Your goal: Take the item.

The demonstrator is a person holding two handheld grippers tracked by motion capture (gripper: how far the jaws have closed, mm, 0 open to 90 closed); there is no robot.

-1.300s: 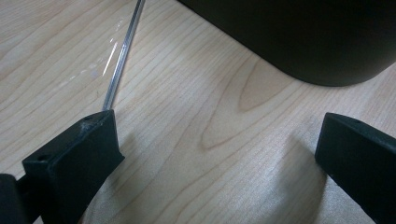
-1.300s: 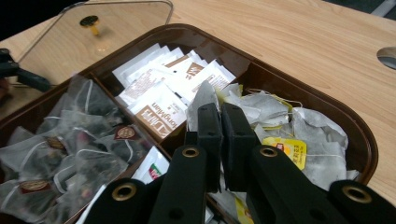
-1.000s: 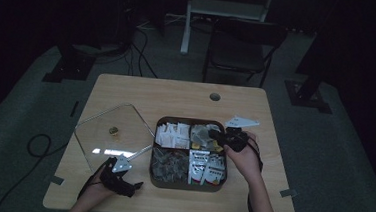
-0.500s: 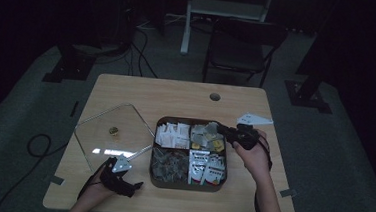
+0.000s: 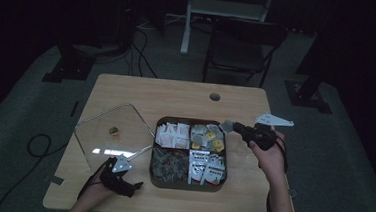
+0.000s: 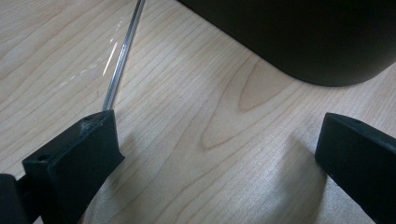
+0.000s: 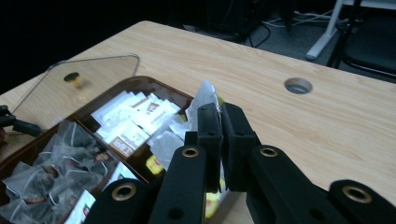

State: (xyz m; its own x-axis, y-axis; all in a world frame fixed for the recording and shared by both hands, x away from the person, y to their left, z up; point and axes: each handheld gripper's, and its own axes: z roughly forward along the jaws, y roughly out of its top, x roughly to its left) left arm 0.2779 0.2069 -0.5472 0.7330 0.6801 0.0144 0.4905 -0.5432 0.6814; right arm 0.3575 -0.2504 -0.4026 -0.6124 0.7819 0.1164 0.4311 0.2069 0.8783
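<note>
From above, the right gripper (image 5: pixel 230 126) hangs over the far right corner of the dark box (image 5: pixel 187 184), and something pale sits at its tip, too small there to make out. The right gripper view settles it: the right gripper's jaws are pressed together on a white tea bag (image 7: pixel 204 99), lifted clear above the box (image 7: pixel 135 164), whose compartments hold white sachets (image 7: pixel 126 121) and see-through pyramid bags (image 7: pixel 51 165). That view also shows the glass lid (image 7: pixel 93 70) lying flat on the table beyond the box, its small knob pointing up. The high view places the left gripper (image 5: pixel 132 187) low on the table near the front edge, just left of the box and beside the lid (image 5: pixel 113 136). The left gripper view adds what the high view cannot: the jaws stand spread wide with nothing between them, the lid's thin glass edge (image 6: pixel 122 53) runs up from the left jaw, and the box's dark rounded wall (image 6: pixel 303 42) rises ahead. The table (image 5: pixel 177 92) is pale wood with a round cable hole (image 5: pixel 214 96) near its far edge. Around it the room is dim, with a dark chair (image 5: pixel 243 44), cables (image 5: pixel 145 43) on grey floor, and a white stand (image 5: pixel 228 8).
</note>
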